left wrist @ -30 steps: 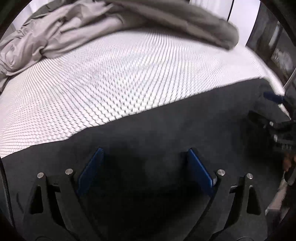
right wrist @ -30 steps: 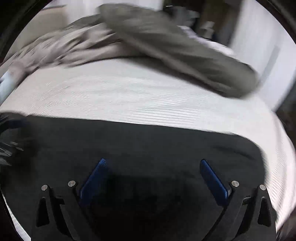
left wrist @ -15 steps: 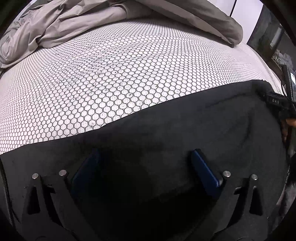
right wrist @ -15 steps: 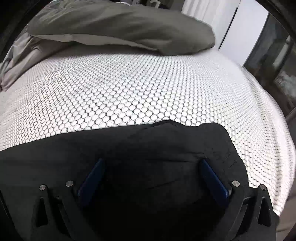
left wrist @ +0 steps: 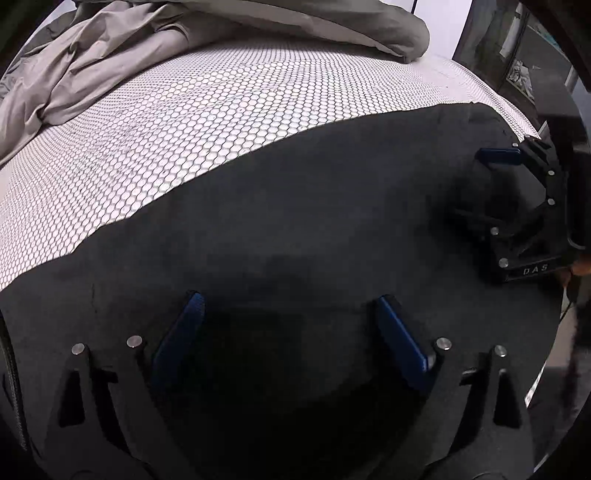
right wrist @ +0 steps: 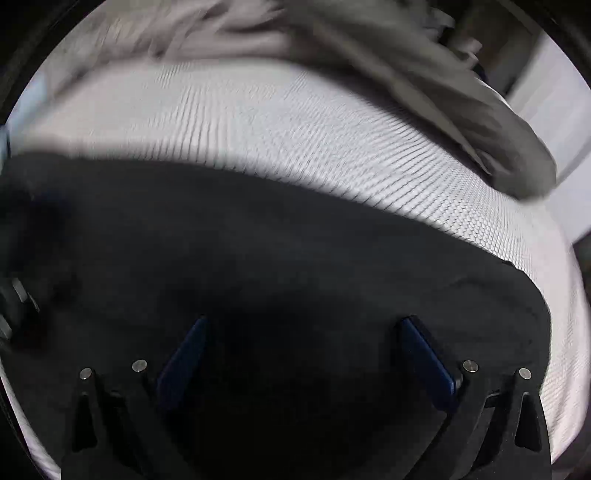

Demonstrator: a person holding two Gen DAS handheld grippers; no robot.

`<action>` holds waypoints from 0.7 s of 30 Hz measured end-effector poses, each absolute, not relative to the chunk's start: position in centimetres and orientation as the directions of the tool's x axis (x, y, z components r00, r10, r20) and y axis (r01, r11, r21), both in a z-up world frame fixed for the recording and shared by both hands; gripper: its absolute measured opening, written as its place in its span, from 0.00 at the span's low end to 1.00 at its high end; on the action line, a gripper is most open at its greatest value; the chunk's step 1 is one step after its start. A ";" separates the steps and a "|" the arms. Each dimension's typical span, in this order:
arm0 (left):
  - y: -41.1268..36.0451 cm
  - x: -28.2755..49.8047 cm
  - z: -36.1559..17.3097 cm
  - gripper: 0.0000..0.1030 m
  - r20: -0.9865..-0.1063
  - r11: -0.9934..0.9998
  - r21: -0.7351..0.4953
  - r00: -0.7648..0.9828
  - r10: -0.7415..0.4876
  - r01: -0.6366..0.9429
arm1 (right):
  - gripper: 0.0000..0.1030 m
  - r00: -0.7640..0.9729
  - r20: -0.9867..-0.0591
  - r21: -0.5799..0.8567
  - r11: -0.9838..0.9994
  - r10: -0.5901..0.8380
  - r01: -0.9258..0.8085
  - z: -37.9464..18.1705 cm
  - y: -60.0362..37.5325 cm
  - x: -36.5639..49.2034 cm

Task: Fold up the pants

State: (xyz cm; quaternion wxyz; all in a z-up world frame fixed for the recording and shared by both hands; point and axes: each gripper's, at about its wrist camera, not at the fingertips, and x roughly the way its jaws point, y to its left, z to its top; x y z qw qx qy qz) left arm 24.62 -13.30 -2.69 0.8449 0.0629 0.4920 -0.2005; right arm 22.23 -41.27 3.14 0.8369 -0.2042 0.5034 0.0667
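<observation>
Black pants [left wrist: 295, 221] spread flat across the near part of a bed, dark fabric filling the lower half of both wrist views; upper edge running as a long diagonal against the white honeycomb-patterned mattress cover [left wrist: 221, 122], one rounded end of the garment reaching close to the right edge of the bed. Surface mostly smooth, with a faint crease near the left side in the left wrist view.

Left gripper [left wrist: 288, 332] low over the middle of the pants, blue-padded fingers [left wrist: 177, 332] spread wide, only flat fabric between them, nothing pinched. Whether the tips touch the cloth: cannot tell.

Right gripper [right wrist: 303, 354] likewise over the pants, nearer the garment's right end, fingers [right wrist: 424, 358] spread wide with only dark fabric between. Same gripper visible from the side at the right of the left wrist view [left wrist: 517, 206], black frame marked "DAS", one blue pad [left wrist: 498, 156] clear, standing apart from the left gripper along the pants. Right wrist view blurred by motion, so fine detail lost there.

Beyond the pants, bare mattress cover, then a rumpled grey duvet [left wrist: 110, 66] bunched along the far side, with a grey pillow [left wrist: 351, 29] lying across the far right. Dark furniture [left wrist: 535, 74] past the bed's right corner, details too small to make out.
</observation>
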 end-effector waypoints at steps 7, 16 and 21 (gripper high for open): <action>-7.6 22.2 -2.3 0.93 -0.866 0.960 -0.039 0.470 -0.171 0.277 | 0.99 0.470 -0.731 -0.525 0.848 -0.495 0.077 4.4 -53.7 21.2; -5.7 15.9 1.2 0.91 -0.795 0.962 -0.140 0.552 -0.251 0.235 | 0.99 0.588 -0.766 -0.210 0.965 -0.261 0.155 10.1 -57.6 17.4; -11.8 13.7 0.3 0.92 -0.790 0.898 -0.177 0.485 -0.374 0.403 | 0.99 0.596 -0.803 -0.101 0.982 0.015 -0.161 9.6 -48.4 16.2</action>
